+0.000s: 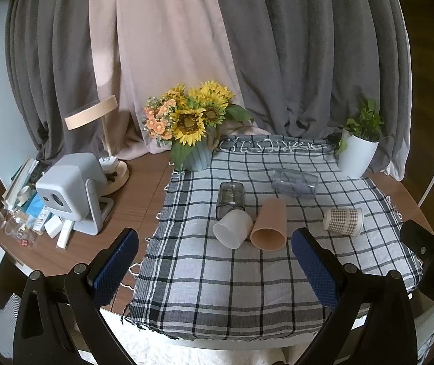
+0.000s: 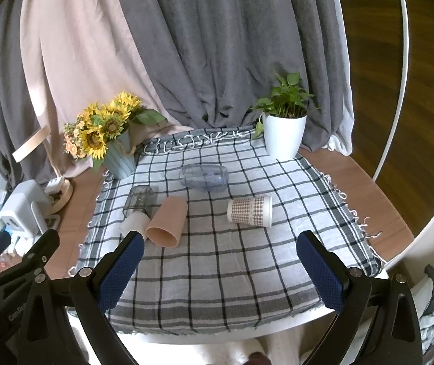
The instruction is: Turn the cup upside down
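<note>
While both jaws gape wide and hold nothing, our left hand-held gripper (image 1: 215, 261) and right hand-held gripper (image 2: 220, 261) hover over the near checked cloth (image 2: 217, 289). We judge nothing done: 5 cups lie toppled mid-cloth, the patterned cup (image 2: 250, 211) apart. Bare cloth ahead gives room; the worktop (image 2: 369, 188) edge runs close below us.
</note>
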A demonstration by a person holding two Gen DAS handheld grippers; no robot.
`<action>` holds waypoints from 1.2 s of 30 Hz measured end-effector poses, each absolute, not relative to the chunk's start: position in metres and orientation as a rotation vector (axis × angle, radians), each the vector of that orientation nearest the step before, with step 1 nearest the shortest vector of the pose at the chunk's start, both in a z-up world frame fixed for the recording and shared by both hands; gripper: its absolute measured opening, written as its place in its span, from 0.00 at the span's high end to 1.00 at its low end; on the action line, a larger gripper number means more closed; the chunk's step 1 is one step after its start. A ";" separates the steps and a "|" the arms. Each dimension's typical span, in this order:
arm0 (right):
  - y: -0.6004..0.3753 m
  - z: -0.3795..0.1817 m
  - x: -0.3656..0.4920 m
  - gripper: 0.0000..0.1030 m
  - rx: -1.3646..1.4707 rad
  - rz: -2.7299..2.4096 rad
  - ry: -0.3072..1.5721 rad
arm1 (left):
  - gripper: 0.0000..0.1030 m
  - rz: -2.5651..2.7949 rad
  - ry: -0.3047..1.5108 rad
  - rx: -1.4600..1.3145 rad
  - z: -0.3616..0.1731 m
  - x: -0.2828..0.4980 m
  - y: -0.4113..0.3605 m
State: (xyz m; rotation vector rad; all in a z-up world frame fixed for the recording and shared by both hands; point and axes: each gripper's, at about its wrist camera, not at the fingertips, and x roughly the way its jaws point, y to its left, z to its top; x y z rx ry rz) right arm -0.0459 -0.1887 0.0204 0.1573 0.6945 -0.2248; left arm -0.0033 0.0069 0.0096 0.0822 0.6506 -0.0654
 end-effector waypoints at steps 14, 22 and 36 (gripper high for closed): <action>-0.190 0.018 -0.048 0.02 0.159 -0.227 0.691 | 0.00 -0.070 0.655 0.082 0.009 -0.004 0.008; -0.190 0.019 -0.047 0.02 0.161 -0.226 0.691 | 0.00 -0.073 0.656 0.086 0.008 -0.007 0.002; -0.190 0.019 -0.047 0.02 0.163 -0.226 0.690 | 0.00 -0.072 0.658 0.088 0.009 -0.008 0.000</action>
